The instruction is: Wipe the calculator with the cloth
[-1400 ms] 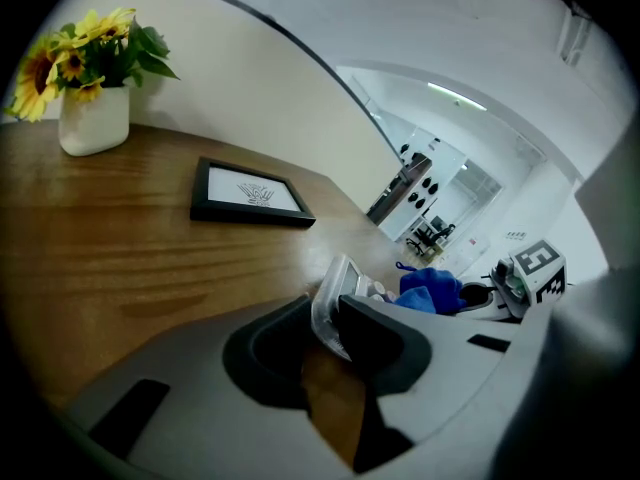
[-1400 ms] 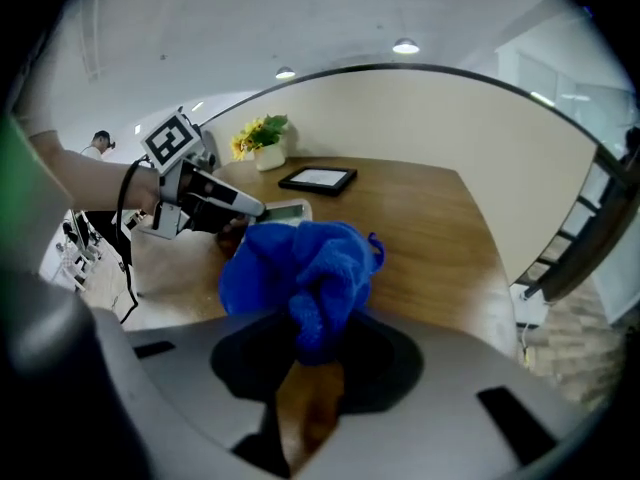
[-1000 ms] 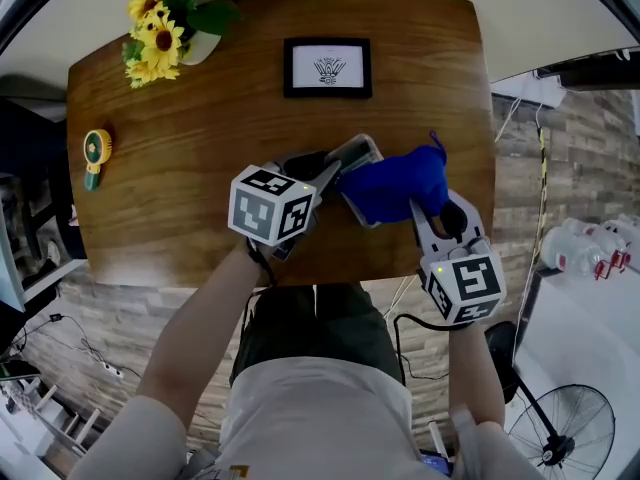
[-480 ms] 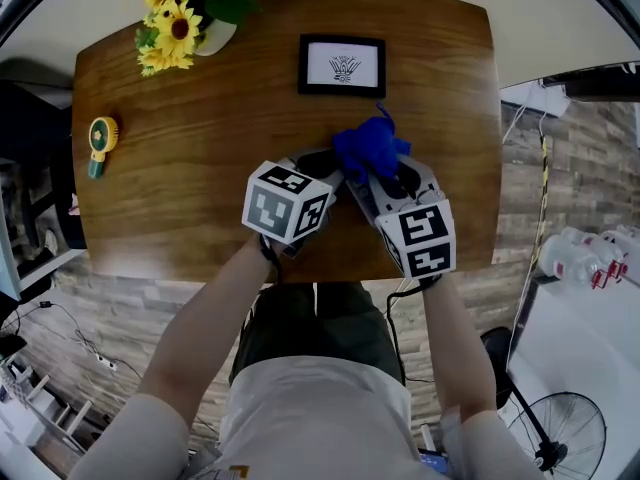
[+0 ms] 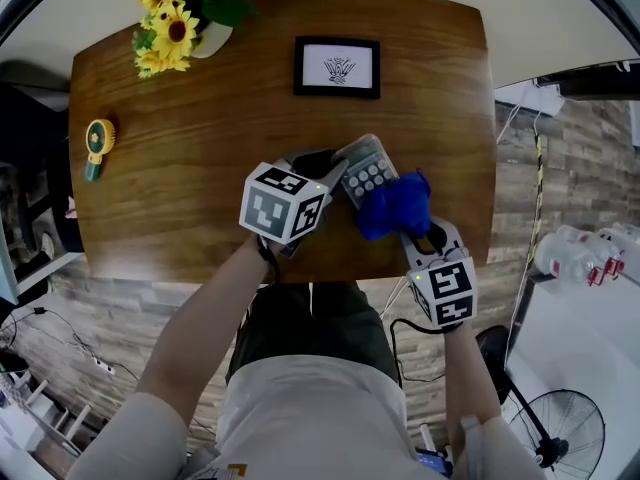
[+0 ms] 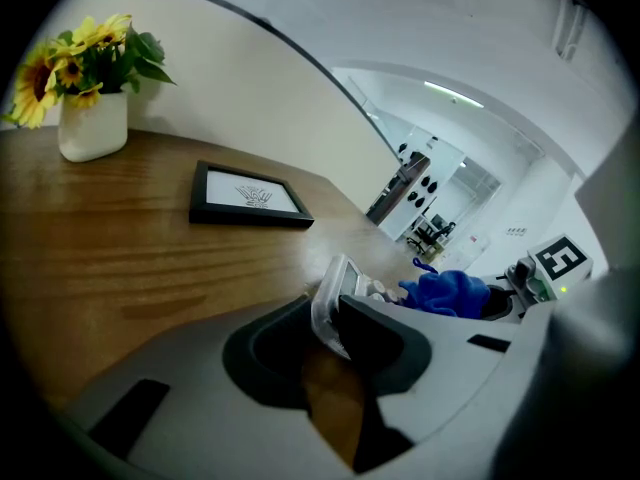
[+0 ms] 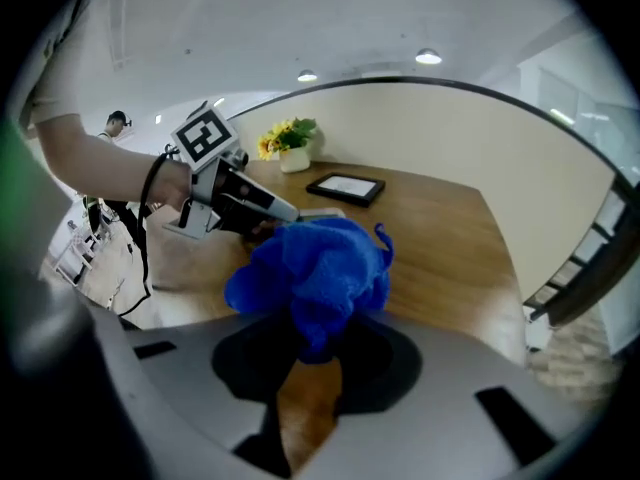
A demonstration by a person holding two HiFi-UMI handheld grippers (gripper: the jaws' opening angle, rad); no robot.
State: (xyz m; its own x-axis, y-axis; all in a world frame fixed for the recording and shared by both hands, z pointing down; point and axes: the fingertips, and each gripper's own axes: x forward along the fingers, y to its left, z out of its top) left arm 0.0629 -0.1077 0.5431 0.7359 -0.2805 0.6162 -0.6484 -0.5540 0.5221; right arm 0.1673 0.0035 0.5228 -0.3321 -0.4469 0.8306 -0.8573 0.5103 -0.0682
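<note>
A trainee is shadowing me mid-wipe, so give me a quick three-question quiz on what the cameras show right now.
1. True or false: the left claw is shut on the calculator.
2. Multiple choice: what does the right claw hold? A) a yellow sponge B) the blue cloth C) nothing
3. Short answer: in the head view, what stands at the far left corner of the table?
Key: 1 true; 2 B; 3 the vase of sunflowers.
</note>
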